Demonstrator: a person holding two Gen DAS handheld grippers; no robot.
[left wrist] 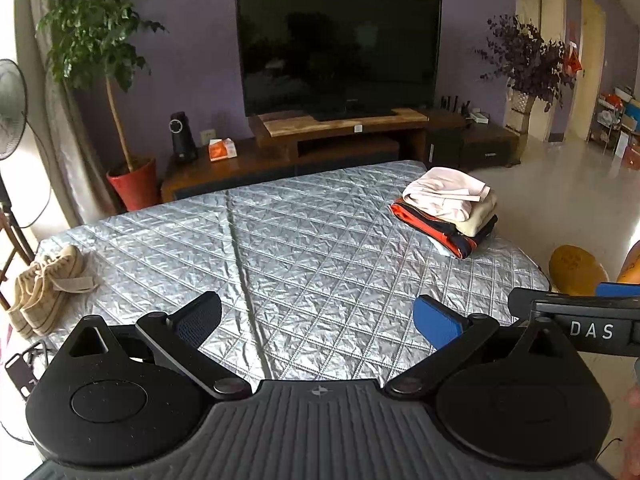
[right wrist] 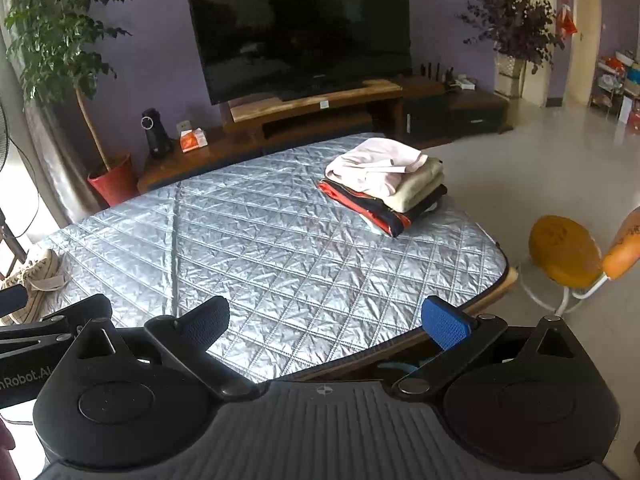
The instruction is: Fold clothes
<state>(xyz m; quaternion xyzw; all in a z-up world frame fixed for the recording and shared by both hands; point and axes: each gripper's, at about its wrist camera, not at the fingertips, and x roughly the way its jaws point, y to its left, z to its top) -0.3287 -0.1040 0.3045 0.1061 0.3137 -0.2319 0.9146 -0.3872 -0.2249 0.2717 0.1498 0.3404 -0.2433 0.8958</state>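
Television (left wrist: 338, 48); potted plant (left wrist: 100, 40); sneakers (left wrist: 44, 284)

This is a home living room. A large dark TV (left wrist: 340, 48) stands on a low wooden TV cabinet (left wrist: 340, 140) against a purple wall (left wrist: 200, 60). A tall potted tree (left wrist: 100, 40) in a red pot (left wrist: 134, 184) and a standing fan (left wrist: 12, 108) sit at the left, a vase of dark dried branches (left wrist: 524, 60) at the right. A quilted silver pad (left wrist: 280, 248) covers a bench, with a stack of folded clothes (left wrist: 448, 208) on it, canvas shoes (left wrist: 44, 284) at its left edge and a small orange chair (right wrist: 568, 252) beside it.
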